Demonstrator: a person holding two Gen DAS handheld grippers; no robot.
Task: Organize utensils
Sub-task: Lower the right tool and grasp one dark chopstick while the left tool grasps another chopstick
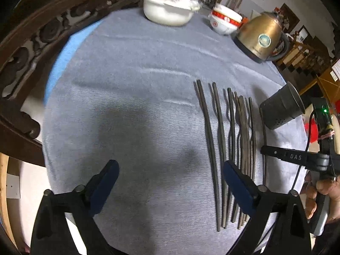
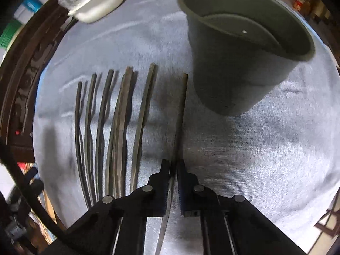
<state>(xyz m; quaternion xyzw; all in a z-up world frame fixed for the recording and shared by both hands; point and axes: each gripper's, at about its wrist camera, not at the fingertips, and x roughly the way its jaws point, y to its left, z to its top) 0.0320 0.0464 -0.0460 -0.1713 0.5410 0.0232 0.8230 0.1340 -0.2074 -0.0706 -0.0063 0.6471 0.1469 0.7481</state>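
Several dark chopsticks (image 1: 221,148) lie side by side on a grey-blue cloth (image 1: 127,80). My left gripper (image 1: 170,165) hangs open over the cloth, nothing between its fingers; its right finger (image 1: 238,180) overlaps the near ends of the row. My right gripper (image 2: 173,165) is shut on a single chopstick (image 2: 182,106) at the row's right edge, which runs towards the dark grey holder cup (image 2: 233,74). In the left wrist view the right gripper (image 1: 265,149) reaches in from the right, over that chopstick (image 1: 264,127) and just short of the cup (image 1: 282,108).
At the far side of the cloth stand a white pot under plastic wrap (image 1: 167,8), stacked red-and-white bowls (image 1: 225,21) and a golden kettle (image 1: 263,38). A carved dark wooden rim (image 1: 31,42) borders the left. A person's hand (image 1: 318,191) holds the right gripper.
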